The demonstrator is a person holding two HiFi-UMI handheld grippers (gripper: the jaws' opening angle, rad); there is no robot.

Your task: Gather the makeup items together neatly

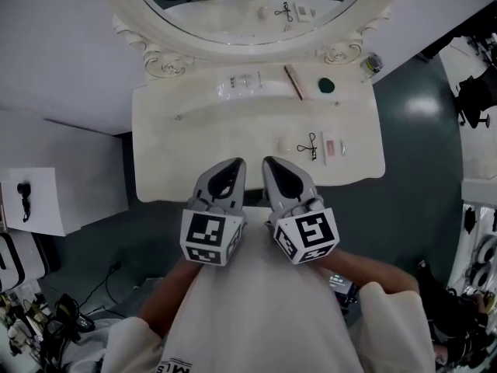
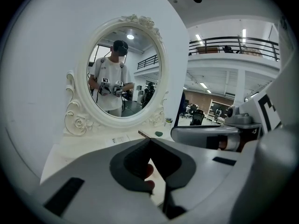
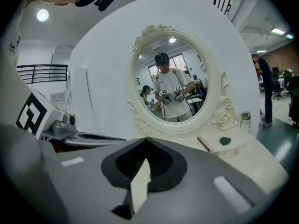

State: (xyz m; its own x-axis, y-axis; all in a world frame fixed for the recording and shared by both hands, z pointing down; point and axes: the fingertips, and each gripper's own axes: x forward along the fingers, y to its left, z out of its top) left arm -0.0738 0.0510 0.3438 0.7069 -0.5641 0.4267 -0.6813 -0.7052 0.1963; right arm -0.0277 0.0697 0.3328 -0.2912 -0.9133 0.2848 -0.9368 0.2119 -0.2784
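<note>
A white dressing table [image 1: 178, 154] with an oval mirror [image 1: 233, 6] is standing against a pale wall over a dark floor.

The makeup items are lying in two groups. At upper centre, on the raised shelf, a clear packet [image 1: 241, 84], a brown pencil [image 1: 293, 81] and a dark green round piece [image 1: 326, 85] are sitting apart from one another. Right of centre, on the lower top, a pale round pad [image 1: 285, 144], an eyelash curler [image 1: 311, 146] and a small pink case [image 1: 330, 147] are lying close in a row.

To gather them well, I judge that the shelf pieces are needing to join that row. The thin pencil is calling for a grip across its middle, and it should be laid parallel to the case.

The left gripper [image 1: 237, 162] and right gripper [image 1: 269, 162] are hovering side by side at the table's near edge. Both have their jaws closed tip to tip, gripping nothing and touching no item.
</note>
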